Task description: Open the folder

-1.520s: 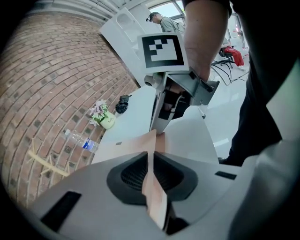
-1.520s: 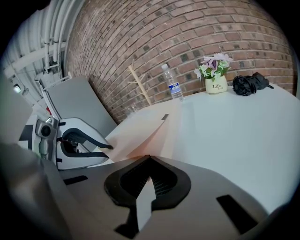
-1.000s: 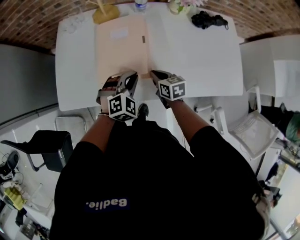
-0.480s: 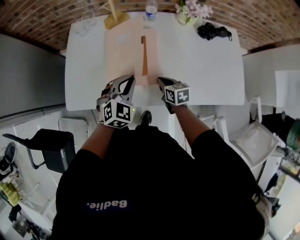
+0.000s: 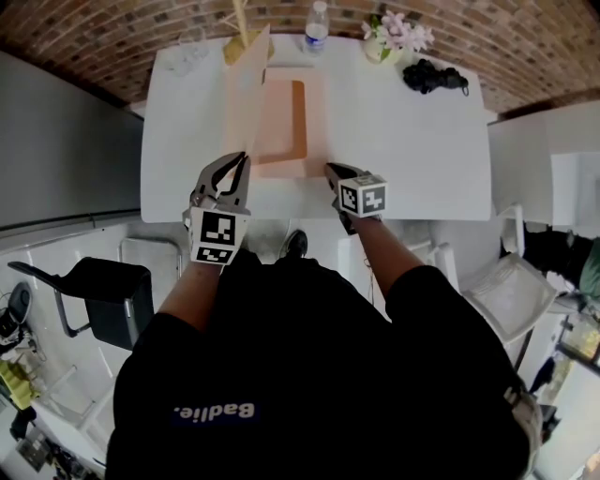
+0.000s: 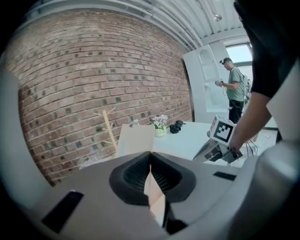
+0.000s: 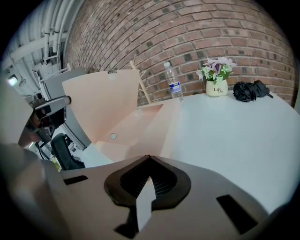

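Observation:
A peach folder (image 5: 279, 131) lies on the white table (image 5: 412, 141). Its front cover (image 5: 246, 94) stands nearly upright on the left, above the lower leaf and an orange strip (image 5: 298, 117). My left gripper (image 5: 237, 163) is raised at the cover's near edge. Its jaws are closing tight on that edge, and the left gripper view shows a peach sliver (image 6: 153, 192) between the pads. My right gripper (image 5: 331, 170) rests at the folder's near right corner. It is shut on a thin pale sheet edge (image 7: 145, 201), with the lifted cover (image 7: 105, 103) to its left.
Along the table's far edge stand a water bottle (image 5: 317, 26), a vase of flowers (image 5: 394, 33), a black bundle (image 5: 431, 75) and a wooden stand (image 5: 239, 37). A black chair (image 5: 103, 291) is at near left, a white chair (image 5: 511, 267) at near right. A person (image 6: 232, 89) stands in the background.
The left gripper rose and moved left with the cover, swinging it from flat to nearly upright. The right gripper stayed at the folder's near corner.

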{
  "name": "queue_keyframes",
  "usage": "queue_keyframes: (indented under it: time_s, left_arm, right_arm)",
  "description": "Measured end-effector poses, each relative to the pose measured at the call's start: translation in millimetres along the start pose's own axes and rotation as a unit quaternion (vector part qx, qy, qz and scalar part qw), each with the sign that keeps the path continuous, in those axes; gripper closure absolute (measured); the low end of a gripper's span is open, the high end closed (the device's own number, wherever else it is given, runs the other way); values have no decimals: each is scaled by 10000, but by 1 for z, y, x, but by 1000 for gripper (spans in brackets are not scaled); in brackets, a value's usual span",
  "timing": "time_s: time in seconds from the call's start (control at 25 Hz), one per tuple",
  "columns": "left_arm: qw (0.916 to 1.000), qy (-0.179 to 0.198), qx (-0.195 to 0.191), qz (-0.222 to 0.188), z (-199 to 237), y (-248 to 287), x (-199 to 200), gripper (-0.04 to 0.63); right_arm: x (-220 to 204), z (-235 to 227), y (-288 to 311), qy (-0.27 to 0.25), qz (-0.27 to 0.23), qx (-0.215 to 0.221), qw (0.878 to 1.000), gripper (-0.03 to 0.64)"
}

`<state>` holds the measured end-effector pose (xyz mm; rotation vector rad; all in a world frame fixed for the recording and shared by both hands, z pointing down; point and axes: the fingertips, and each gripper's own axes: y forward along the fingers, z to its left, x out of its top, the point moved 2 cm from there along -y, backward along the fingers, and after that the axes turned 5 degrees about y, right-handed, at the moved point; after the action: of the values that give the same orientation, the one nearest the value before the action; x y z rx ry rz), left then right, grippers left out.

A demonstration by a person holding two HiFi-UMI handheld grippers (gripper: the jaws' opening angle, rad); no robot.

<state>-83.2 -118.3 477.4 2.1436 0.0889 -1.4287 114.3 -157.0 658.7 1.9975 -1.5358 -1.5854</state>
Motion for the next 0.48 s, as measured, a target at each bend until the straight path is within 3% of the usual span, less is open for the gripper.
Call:
queue_keyframes:
  time_s: [0.32,0.48]
  left_arm:
    - [9950,-858,507,-110,44,-29,-19,588]
    - [9832,-1695,649,-185,67,-43,-37,590]
  right_arm:
    - [0,0,0,-52,45,-160,9998,589]
    - [0,1,1,-49,55,-254,9996,589]
